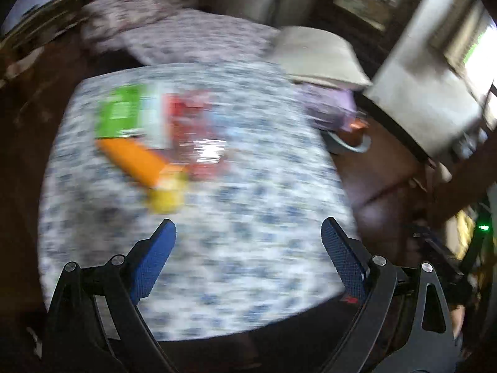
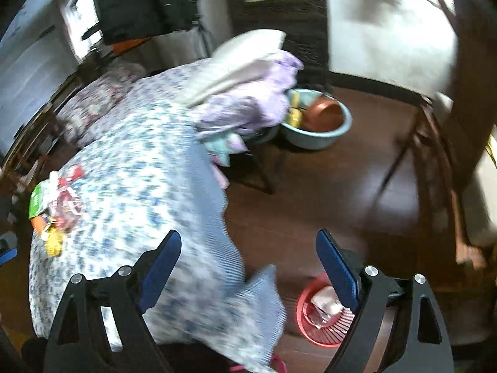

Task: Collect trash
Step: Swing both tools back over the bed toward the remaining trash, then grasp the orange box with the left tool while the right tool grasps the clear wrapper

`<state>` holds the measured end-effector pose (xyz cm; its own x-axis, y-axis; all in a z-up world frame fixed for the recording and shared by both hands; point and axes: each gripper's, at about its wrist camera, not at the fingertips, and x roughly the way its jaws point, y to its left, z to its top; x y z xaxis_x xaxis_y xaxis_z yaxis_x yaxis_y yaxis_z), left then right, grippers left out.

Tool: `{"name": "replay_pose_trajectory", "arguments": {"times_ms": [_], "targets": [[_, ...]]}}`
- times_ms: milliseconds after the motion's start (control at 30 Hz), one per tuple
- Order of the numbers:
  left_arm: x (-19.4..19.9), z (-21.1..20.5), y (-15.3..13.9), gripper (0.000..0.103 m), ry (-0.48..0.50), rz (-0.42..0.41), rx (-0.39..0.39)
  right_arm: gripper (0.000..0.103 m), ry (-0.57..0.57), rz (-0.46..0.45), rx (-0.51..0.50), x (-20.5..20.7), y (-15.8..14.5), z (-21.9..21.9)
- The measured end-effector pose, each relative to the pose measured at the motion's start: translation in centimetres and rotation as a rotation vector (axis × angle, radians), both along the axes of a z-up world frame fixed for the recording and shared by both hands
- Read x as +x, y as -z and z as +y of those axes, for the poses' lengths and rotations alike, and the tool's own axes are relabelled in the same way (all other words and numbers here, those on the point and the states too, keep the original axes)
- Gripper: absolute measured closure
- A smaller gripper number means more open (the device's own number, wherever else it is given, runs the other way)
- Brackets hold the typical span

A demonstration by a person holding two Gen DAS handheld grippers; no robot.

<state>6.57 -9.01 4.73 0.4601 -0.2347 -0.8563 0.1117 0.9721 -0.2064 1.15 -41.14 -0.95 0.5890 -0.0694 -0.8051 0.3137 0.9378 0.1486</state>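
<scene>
My left gripper (image 1: 248,233) has its jaws spread wide with nothing between them, only the blue-flowered bedsheet (image 1: 248,279) below. Both views are smeared by blur. In the left wrist view the trash sits on the sheet, upper left of centre: a green packet (image 1: 121,115), a red wrapper (image 1: 192,130) just right of it, an orange wrapper (image 1: 133,158) below them, and a yellow piece (image 1: 166,197) at the orange wrapper's lower end. They touch or overlap; I cannot tell exactly how.

My right gripper (image 2: 248,245) is also wide open and empty. In its view the same pile (image 2: 56,208) lies at the left edge, on the sheet. A red basket (image 2: 313,320) stands on the brown floor (image 2: 341,186), lower centre-right, partly behind the right finger, with something pale inside. A blue basin (image 2: 316,136) holding a brown bowl (image 2: 323,115) sits on the floor, upper centre.
</scene>
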Motion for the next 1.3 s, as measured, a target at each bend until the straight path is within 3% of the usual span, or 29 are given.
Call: {"name": "replay_pose_trajectory", "arguments": {"times_ms": [167, 333, 600, 733, 900, 1000, 1033, 1100, 1133, 1167, 1300], "targets": [[2.8, 7.0, 2.2, 0.012, -0.161, 0.055, -0.030, 0.016, -0.134, -0.011, 0.013, 3.5, -1.3, 6.6], [5.1, 9.2, 3.3, 0.012, -0.182, 0.071, 0.029, 0.016, -0.249, 0.016, 0.034, 7.2, -2.1, 12.3], [5.6, 15.2, 4.7, 0.012, -0.243, 0.040, -0.079, 0.017, -0.441, 0.088, 0.039, 12.4, -0.7, 21.5], [5.9, 17.2, 4.9, 0.012, -0.283, 0.010, -0.020, 0.022, -0.488, 0.086, 0.037, 14.2, -0.3, 25.0], [6.0, 19.0, 5.5, 0.012, -0.309, 0.032, -0.057, 0.028, -0.515, 0.112, -0.029, 16.0, 1.1, 29.0], [6.1, 19.0, 5.5, 0.012, -0.301, 0.030, -0.062, 0.043, -0.501, 0.152, -0.083, 16.9, 2.6, 29.9], [6.1, 19.0, 5.5, 0.012, -0.300, 0.026, -0.060, 0.058, -0.495, 0.172, -0.075, 17.2, 3.2, 29.7], [6.0, 19.0, 5.5, 0.012, -0.300, 0.024, -0.057, 0.065, -0.467, 0.208, -0.026, 17.2, 4.2, 28.8], [6.0, 19.1, 5.6, 0.012, -0.300, 0.025, -0.057, 0.080, -0.461, 0.204, -0.013, 17.1, 4.2, 28.4], [6.0, 19.2, 5.7, 0.012, -0.304, 0.025, -0.059, 0.087, -0.456, 0.189, 0.003, 16.7, 3.9, 28.0], [6.0, 19.3, 5.6, 0.012, -0.310, 0.018, -0.069, 0.087, -0.459, 0.092, 0.048, 14.4, 1.2, 26.2]]}}
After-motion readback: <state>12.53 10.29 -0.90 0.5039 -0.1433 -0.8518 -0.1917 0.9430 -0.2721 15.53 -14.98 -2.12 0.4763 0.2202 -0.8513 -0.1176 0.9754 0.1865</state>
